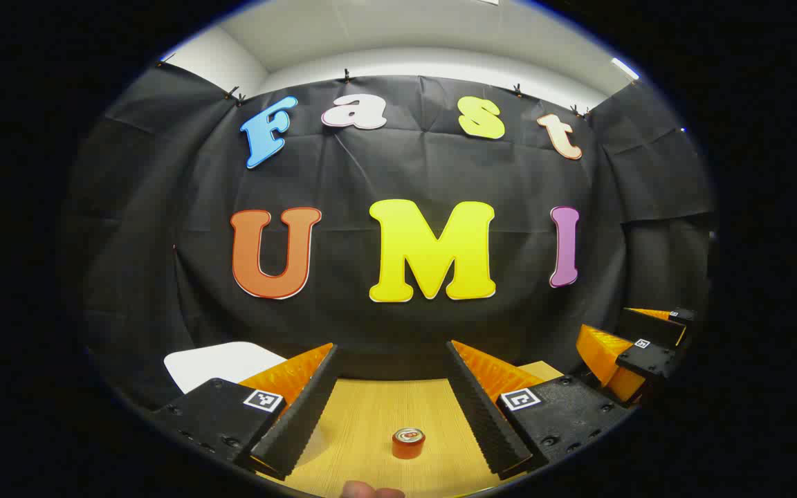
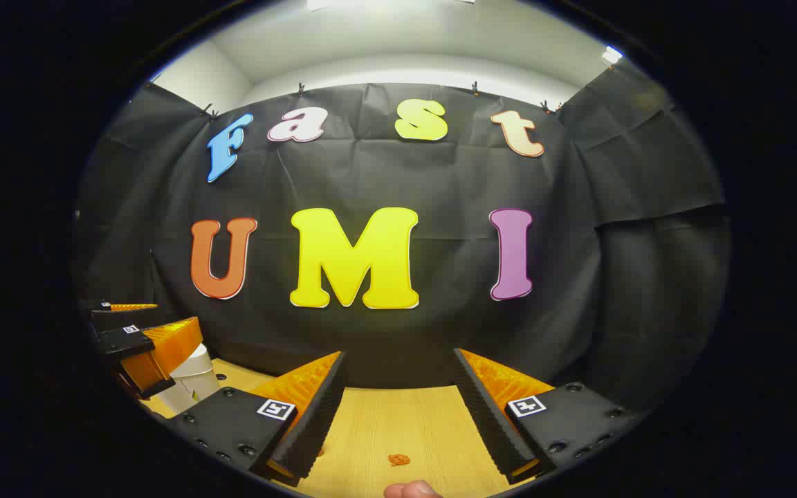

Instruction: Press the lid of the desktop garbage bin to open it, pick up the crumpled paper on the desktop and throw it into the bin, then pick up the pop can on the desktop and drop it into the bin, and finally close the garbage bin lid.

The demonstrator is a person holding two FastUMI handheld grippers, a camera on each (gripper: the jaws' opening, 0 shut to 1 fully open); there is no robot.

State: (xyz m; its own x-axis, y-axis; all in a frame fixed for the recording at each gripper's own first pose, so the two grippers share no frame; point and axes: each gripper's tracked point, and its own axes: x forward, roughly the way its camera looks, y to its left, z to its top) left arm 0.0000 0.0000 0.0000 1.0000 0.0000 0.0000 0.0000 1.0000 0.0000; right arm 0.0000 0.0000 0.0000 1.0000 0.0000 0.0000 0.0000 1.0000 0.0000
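A red pop can (image 1: pixel 408 443) stands upright on the wooden desk (image 1: pixel 371 415), low between the fingers of my left gripper (image 1: pixel 393 353), which is open and not touching it. The white garbage bin (image 2: pixel 194 377) stands at the left with its lid (image 1: pixel 222 363) down. A small orange crumpled scrap (image 2: pixel 398 459), possibly the paper, lies on the desk between the fingers of my right gripper (image 2: pixel 398 354), which is open and empty. Each gripper shows in the other's view: the right one (image 1: pixel 623 335), and the left one (image 2: pixel 146 325) in front of the bin.
The black cloth wall closes off the desk's far edge just beyond both grippers. A fingertip of the holding hand shows at the bottom edge of each view (image 1: pixel 371 491) (image 2: pixel 409 490). Bare wood lies between the can and the far wall.
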